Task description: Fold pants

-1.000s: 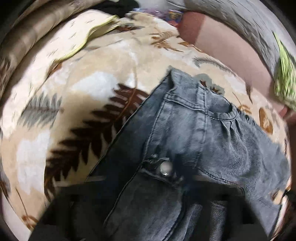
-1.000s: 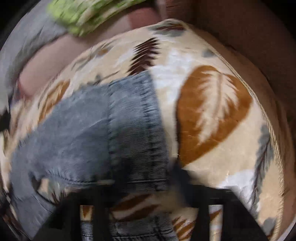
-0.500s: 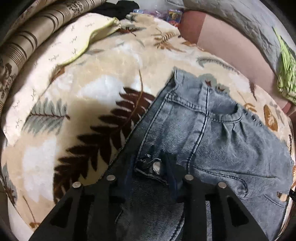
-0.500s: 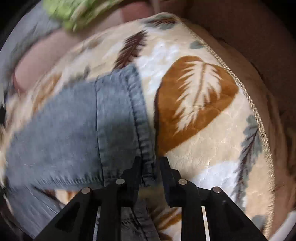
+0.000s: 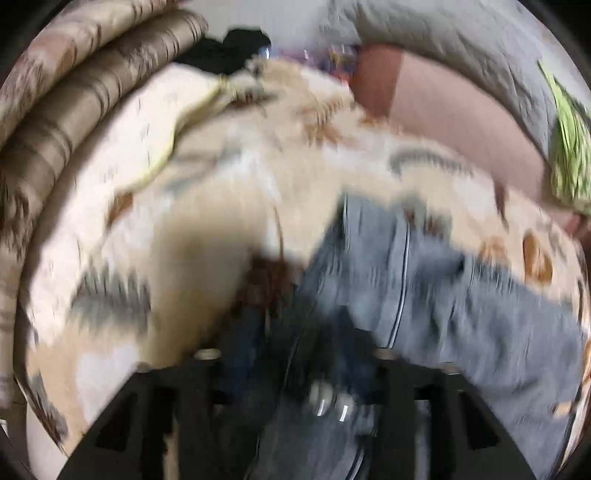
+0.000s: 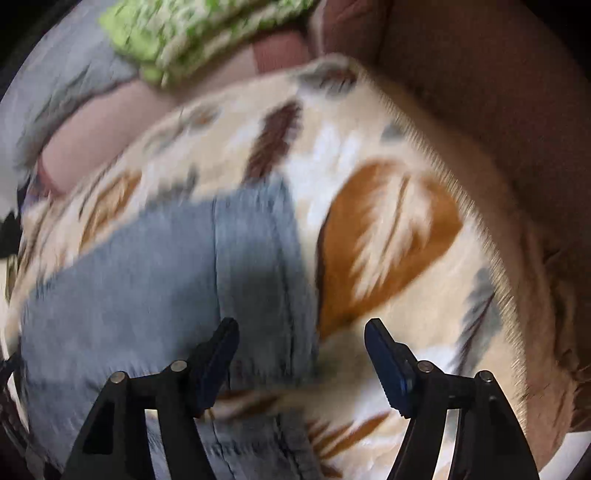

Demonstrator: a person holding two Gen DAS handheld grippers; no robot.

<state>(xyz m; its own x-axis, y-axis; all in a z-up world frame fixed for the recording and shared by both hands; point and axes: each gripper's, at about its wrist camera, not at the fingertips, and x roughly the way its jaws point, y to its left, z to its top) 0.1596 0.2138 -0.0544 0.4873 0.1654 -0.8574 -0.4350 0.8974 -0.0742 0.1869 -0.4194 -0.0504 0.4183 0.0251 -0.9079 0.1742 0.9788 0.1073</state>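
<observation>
Grey-blue jeans point(image 5: 461, 314) lie flat on a cream leaf-print blanket point(image 5: 184, 221). The left wrist view is smeared by motion. My left gripper point(image 5: 295, 332) hovers over the waistband, its jaws opening, and the metal button point(image 5: 328, 404) sits loose between and below the fingers. In the right wrist view the jeans point(image 6: 147, 295) end in a stitched band point(image 6: 258, 258). My right gripper point(image 6: 301, 325) stands just above that band with its jaws opening wide. Its blue pads point(image 6: 384, 354) touch nothing, and the band's edge and the blanket point(image 6: 388, 240) show between them.
A green knitted cloth point(image 6: 192, 33) lies on pink bedding point(image 5: 461, 110) beyond the blanket. Striped beige bedding point(image 5: 74, 92) rises at the left, with a black item point(image 5: 229, 48) behind it. A brown surface point(image 6: 498, 110) borders the blanket's fringed right edge.
Both grippers let go of the jeans: the right jaws spread wide off the band, the left jaws widened around the button. Both lifted a little; the jeans stay on the blanket.
</observation>
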